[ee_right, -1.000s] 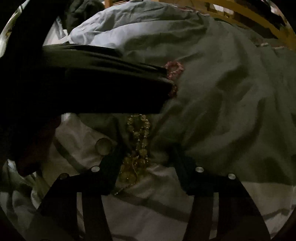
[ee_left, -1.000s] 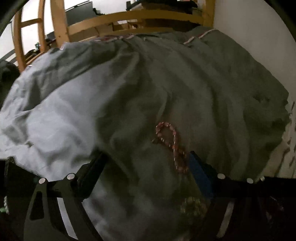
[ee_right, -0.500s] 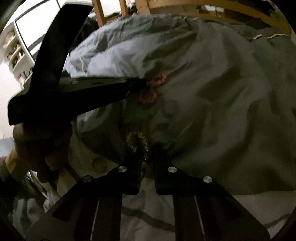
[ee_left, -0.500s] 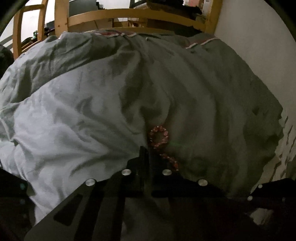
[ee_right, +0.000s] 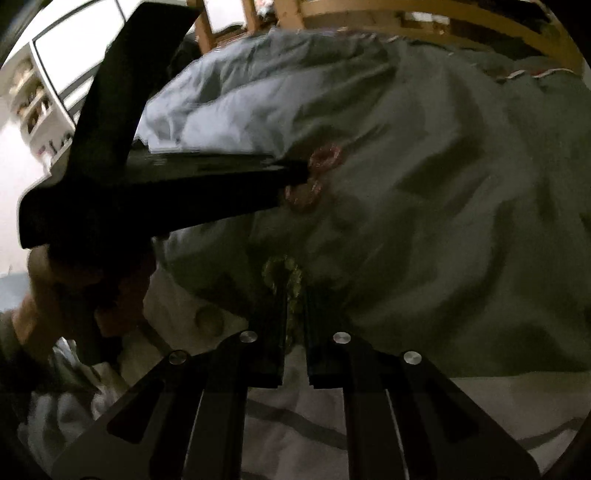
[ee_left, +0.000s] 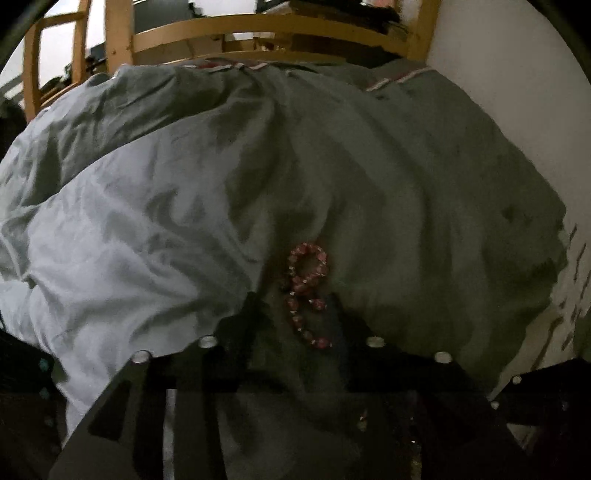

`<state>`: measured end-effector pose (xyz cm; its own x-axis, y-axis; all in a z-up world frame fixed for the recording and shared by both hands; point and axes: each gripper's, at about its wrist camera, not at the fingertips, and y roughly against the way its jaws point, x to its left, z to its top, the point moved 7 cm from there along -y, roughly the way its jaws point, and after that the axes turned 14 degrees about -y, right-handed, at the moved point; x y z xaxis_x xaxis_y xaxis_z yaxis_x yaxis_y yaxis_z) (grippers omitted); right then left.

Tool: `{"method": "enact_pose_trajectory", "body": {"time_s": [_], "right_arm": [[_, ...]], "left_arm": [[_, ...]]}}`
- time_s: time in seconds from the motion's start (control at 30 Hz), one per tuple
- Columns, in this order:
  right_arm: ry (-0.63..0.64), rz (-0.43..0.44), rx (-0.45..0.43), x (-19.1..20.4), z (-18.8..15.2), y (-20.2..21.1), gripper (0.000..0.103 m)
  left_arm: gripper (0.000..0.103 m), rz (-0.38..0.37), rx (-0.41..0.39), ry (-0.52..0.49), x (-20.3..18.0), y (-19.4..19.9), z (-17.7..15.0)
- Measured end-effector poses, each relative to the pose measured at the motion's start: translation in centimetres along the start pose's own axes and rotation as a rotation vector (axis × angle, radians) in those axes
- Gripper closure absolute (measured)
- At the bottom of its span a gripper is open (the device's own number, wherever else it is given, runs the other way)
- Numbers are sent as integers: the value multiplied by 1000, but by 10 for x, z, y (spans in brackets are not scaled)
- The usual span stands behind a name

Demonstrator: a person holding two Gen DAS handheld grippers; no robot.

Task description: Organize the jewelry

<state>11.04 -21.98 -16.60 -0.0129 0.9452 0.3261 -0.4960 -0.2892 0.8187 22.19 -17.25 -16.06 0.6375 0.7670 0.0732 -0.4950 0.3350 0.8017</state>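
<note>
A pink bead bracelet (ee_left: 306,291) lies twisted on the grey-green duvet (ee_left: 406,192). My left gripper (ee_left: 295,306) is open, its fingers on either side of the bracelet's near end. In the right wrist view the same bracelet (ee_right: 314,177) shows at the tip of the left gripper (ee_right: 291,177). My right gripper (ee_right: 294,299) is shut on a yellow-green bead bracelet (ee_right: 284,273), whose loop sticks out beyond the fingertips.
A wooden bed frame (ee_left: 258,29) runs along the far side. A white wall (ee_left: 517,74) stands on the right. A striped white sheet (ee_right: 406,413) lies under the duvet's near edge. A person's hand (ee_right: 74,295) holds the left gripper.
My left gripper shut beside the pink bracelet, then opened partly around it. My right gripper closed on the yellow-green bracelet and stayed shut.
</note>
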Motion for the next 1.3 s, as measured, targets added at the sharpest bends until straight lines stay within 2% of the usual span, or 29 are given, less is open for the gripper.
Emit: {"method": "enact_pose_trajectory", "body": {"time_s": [0.1,0.13,0.17,0.2,0.4,0.6,0.77,0.97,1.13,1.2,1.3], "right_arm": [[6,-19,12,-2,0,-8,92],[6,-17,14,-1,0,-9,92],[8,-12,13,-1,0,-8,92],[9,-3,8,0,1,-8,93],[-29,88,-78,0,11,18,94],[-40,110,-170,0,18,52,94],[-57,124,-207,0,15,75,94],[-32,53,-228,7,16,95,94],[-39,-14,-213,12,13,108,94],[-38,-30,-215,15,13,115,94],[-51,-39,-212,19,10,129,94]], "left_arm": [[56,-6,7,-26,-4,-8,-1],[60,-10,10,-26,-4,-10,-3],[80,-25,14,-18,-3,-12,-3],[95,-36,24,-10,-2,-14,-4],[95,-69,13,22,5,-8,-2],[95,-65,-29,21,3,17,7],[95,-52,-60,27,3,46,10],[95,-45,-51,66,4,77,-1],[95,-14,-24,41,-4,100,-16],[95,-30,-15,52,-7,113,-27],[95,-10,-6,42,-7,130,-39]]}}
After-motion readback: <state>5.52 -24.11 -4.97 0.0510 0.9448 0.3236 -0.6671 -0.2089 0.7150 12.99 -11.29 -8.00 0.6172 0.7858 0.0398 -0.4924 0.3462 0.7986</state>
